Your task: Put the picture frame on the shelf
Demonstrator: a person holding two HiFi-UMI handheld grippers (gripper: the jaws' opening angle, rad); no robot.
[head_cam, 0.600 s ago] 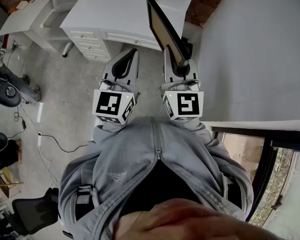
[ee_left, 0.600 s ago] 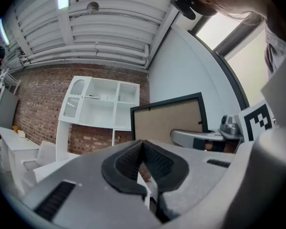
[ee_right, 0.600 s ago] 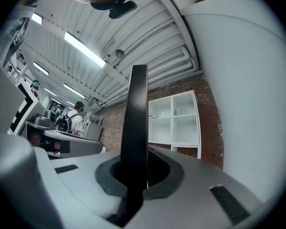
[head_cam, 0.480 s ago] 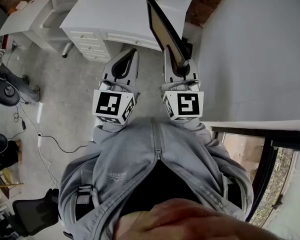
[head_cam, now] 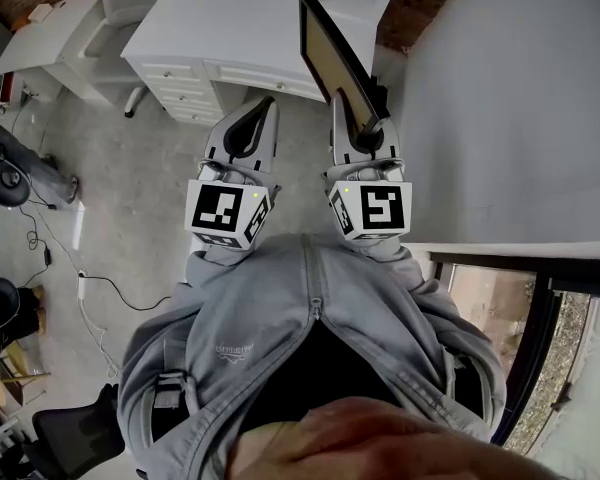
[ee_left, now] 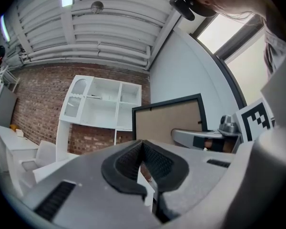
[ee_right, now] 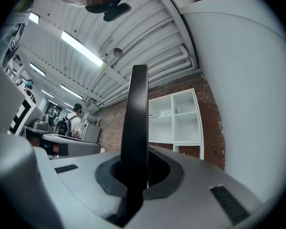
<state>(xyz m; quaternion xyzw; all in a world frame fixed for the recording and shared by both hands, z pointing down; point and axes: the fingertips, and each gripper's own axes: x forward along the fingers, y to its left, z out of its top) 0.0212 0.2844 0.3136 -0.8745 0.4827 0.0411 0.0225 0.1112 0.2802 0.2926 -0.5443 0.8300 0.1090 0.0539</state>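
The right tool (head_cam: 365,136) is clenched on the picture frame's (head_cam: 332,50) lower edge and carries it upright, well short of the white shelf unit (ee_right: 177,119), likely to stand it there. The left tool (head_cam: 248,133), clenched on nothing, waits beside.
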